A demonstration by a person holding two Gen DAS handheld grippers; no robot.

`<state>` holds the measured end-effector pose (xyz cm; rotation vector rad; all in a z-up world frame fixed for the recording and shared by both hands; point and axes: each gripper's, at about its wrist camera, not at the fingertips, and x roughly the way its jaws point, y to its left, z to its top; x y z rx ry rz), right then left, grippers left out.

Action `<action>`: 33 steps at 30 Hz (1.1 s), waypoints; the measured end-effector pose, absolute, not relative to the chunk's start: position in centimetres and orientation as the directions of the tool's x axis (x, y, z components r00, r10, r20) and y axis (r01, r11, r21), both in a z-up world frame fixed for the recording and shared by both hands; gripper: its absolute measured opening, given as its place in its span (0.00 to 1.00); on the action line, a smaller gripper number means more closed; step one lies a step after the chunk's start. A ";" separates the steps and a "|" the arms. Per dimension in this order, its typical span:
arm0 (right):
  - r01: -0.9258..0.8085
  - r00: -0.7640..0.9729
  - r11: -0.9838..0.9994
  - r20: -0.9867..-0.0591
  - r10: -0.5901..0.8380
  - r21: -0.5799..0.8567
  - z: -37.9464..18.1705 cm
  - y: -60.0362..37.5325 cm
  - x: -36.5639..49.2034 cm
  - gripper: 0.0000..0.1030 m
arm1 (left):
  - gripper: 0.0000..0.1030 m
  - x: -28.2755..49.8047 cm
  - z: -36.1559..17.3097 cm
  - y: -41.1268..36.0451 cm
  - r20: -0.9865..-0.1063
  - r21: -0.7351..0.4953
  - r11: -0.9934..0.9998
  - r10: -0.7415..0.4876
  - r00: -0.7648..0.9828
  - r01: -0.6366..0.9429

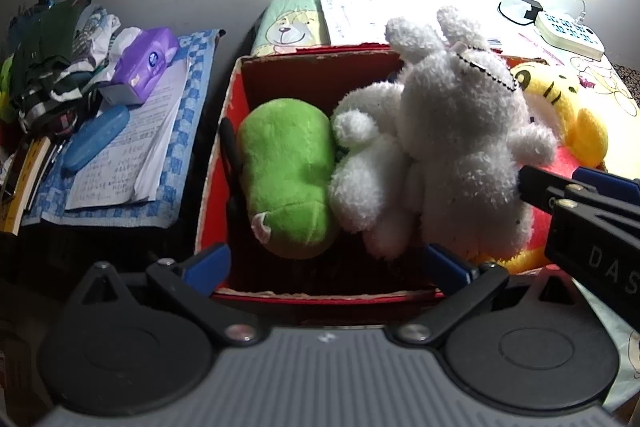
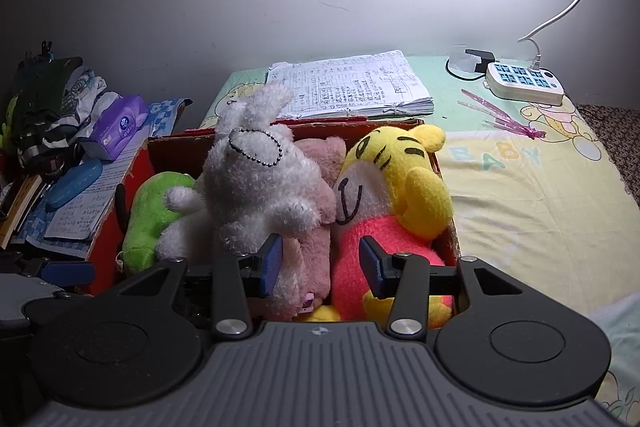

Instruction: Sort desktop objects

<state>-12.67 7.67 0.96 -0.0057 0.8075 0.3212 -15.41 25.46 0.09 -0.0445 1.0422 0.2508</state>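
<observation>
Now, with the white rabbit plush [image 2: 256,183] propped atop the other toys in the red box [image 1: 224,131], both the right gripper [image 2: 320,267] and left gripper [image 1: 324,263] stand apart, empty — best press it low so it cannot topple out.
</observation>
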 end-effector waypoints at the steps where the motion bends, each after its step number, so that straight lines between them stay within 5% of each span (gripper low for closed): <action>1: -0.285 0.645 0.951 -0.711 0.281 0.117 1.0 7.7 -12.7 0.45 | 1.00 -15.4 0.1 25.5 -0.858 0.083 0.970 0.185 0.479 -0.226; 33: -0.282 0.644 0.953 -0.714 0.274 0.111 1.0 7.5 -14.1 0.45 | 1.00 -17.4 0.9 24.8 -0.837 0.107 0.967 0.212 0.504 -0.229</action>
